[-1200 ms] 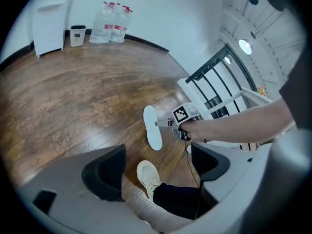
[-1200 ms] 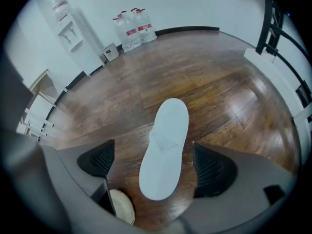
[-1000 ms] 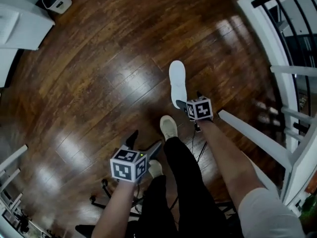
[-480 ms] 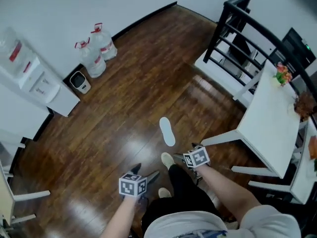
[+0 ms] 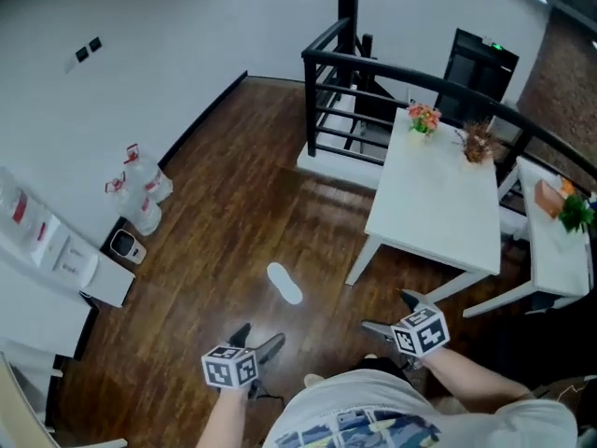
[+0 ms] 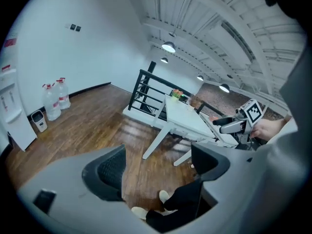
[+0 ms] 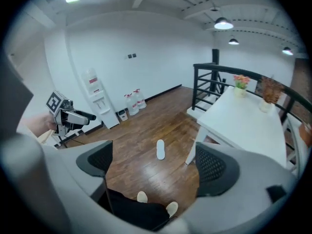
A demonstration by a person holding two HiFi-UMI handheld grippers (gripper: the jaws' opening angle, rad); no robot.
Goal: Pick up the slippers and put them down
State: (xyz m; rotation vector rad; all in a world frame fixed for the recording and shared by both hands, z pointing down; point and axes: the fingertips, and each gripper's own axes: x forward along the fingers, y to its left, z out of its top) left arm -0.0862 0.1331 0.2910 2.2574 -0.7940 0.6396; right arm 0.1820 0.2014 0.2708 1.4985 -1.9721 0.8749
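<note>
One white slipper (image 5: 284,283) lies flat on the dark wood floor, left of the white table's leg; in the right gripper view the slipper (image 7: 160,149) shows far below, between the jaws. My left gripper (image 5: 257,341) is held up near my body, open and empty. My right gripper (image 5: 392,313) is also open and empty, well above the floor. Neither touches the slipper. In the left gripper view my left gripper (image 6: 156,167) frames the floor and my feet, with the right gripper (image 6: 234,125) beyond. My right gripper (image 7: 153,165) sees the left gripper (image 7: 73,117) at its left.
A white table (image 5: 438,208) with flowers (image 5: 423,118) stands to the right, a black railing (image 5: 326,82) behind it. Water bottles (image 5: 140,189), a small white bin (image 5: 123,245) and a white dispenser (image 5: 47,250) line the left wall. My feet in pale shoes (image 7: 142,197) are below.
The head view has risen and tilted up, taking in the room. My right gripper, earlier at the slipper's near end, is now lifted away from it; the slipper stays on the floor.
</note>
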